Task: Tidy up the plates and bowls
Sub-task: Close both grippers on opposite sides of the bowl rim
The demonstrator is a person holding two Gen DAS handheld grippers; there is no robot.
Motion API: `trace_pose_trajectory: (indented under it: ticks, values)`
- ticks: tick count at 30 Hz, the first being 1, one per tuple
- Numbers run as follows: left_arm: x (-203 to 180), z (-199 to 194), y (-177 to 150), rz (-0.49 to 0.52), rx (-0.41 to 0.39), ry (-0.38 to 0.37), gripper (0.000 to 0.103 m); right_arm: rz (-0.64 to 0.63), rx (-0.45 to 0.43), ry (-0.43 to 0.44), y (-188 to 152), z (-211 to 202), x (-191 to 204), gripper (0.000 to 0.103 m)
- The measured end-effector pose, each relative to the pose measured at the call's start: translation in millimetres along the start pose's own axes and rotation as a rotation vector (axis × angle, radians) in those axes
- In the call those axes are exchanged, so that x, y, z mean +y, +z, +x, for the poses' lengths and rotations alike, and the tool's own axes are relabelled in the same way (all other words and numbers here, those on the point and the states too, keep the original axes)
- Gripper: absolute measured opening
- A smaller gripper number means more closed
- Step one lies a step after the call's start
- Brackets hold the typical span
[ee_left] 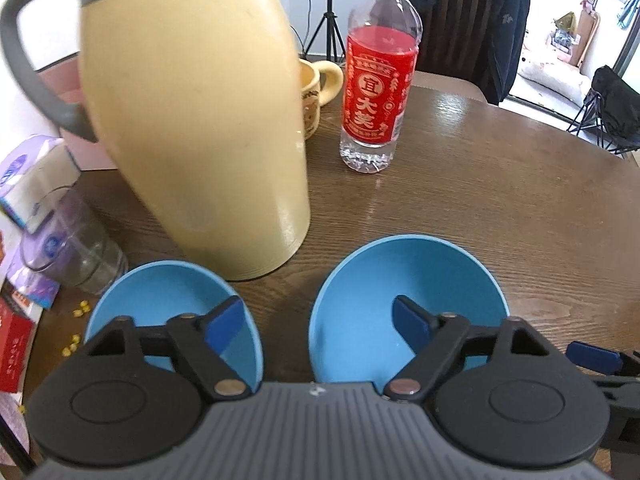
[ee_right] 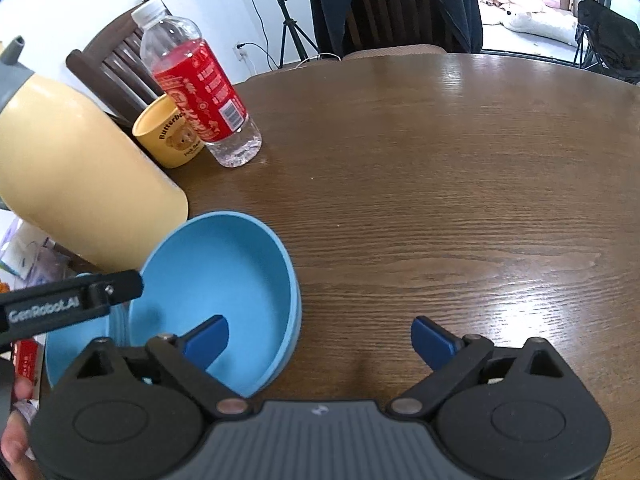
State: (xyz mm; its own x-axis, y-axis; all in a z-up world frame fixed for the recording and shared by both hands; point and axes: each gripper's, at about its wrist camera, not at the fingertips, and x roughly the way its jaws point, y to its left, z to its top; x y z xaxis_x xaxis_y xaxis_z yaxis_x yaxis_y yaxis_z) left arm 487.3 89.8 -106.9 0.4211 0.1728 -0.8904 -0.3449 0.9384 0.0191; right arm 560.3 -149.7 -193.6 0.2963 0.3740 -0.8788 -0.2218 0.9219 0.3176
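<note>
Apparently poised for stacking, the left gripper [ee_left: 318, 320] straddled both blue bowls [ee_left: 408, 304], its jaws open, gripping nothing; the right gripper [ee_right: 320, 338] gaped over the right bowl's rim near the table [ee_right: 440, 200] edge.

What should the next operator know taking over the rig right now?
Left gripper: open, one finger in each of the two blue bowls, gripping neither.
Right gripper: open, straddling the right bowl's rim, pads not pressing.
Left bowl sits beside it, in front of the yellow jug; both on the table.
Done: nothing stacked.
Left: grip one bowl, nest it in the other.
</note>
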Motion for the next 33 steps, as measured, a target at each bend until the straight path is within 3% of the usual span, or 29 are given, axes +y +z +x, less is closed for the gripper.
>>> trace_pose_trajectory:
  ticks: [7,10,27,33]
  values:
    - [-5,21,6,0.018,0.013,-0.017,0.072,-0.001,0.016,-0.003,2,14,1,0.083]
    - [-4,26,8,0.025,0.022,-0.015,0.066,0.000,0.018,-0.004,4,19,2,0.075]
    - [-5,45,8,0.051,0.060,-0.014,0.050,0.028,0.059,0.025,5,37,7,0.040]
    - [-7,52,6,0.047,0.084,-0.020,0.035,0.042,0.069,0.026,3,43,7,0.029]
